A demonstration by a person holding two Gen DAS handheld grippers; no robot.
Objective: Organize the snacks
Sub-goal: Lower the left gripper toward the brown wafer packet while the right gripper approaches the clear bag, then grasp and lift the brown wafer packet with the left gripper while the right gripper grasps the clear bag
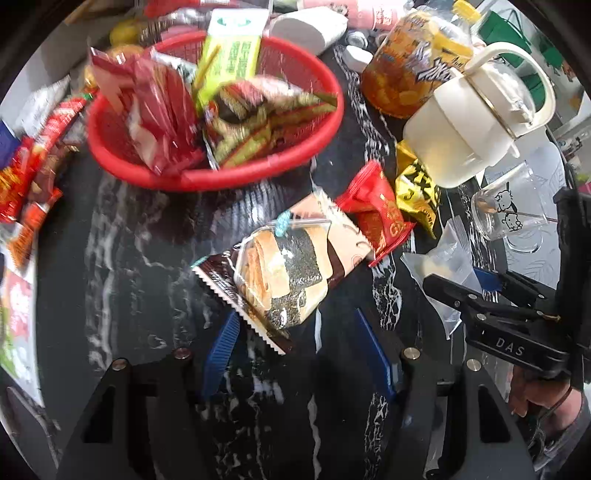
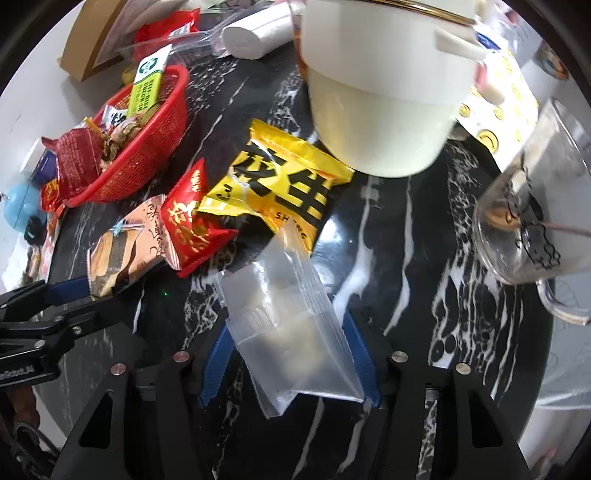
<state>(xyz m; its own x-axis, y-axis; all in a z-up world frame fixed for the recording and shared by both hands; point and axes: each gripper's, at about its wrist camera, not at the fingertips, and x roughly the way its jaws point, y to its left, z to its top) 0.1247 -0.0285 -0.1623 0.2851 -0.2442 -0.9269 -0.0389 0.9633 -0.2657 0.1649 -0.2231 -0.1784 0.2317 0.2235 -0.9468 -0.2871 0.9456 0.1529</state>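
A red basket [image 1: 325,125] holds several snack packets and stands at the back; it also shows in the right wrist view [image 2: 147,147]. A seaweed roll snack packet [image 1: 284,266] lies on the black marble table, its near end between the open blue fingers of my left gripper [image 1: 299,350]. A red packet [image 1: 376,210] and a yellow packet [image 2: 280,177] lie beside it. My right gripper [image 2: 288,354] is open around a clear zip bag [image 2: 288,317] lying on the table. The left gripper's fingers [image 2: 66,288] show at the left of the right wrist view.
A cream teapot [image 1: 469,122] stands right of the basket, close above the yellow packet. A glass mug [image 2: 532,221] stands at the right. A bottle of orange drink [image 1: 406,62] and a white roll [image 1: 306,29] stand behind. More red packets [image 1: 26,177] lie at the left.
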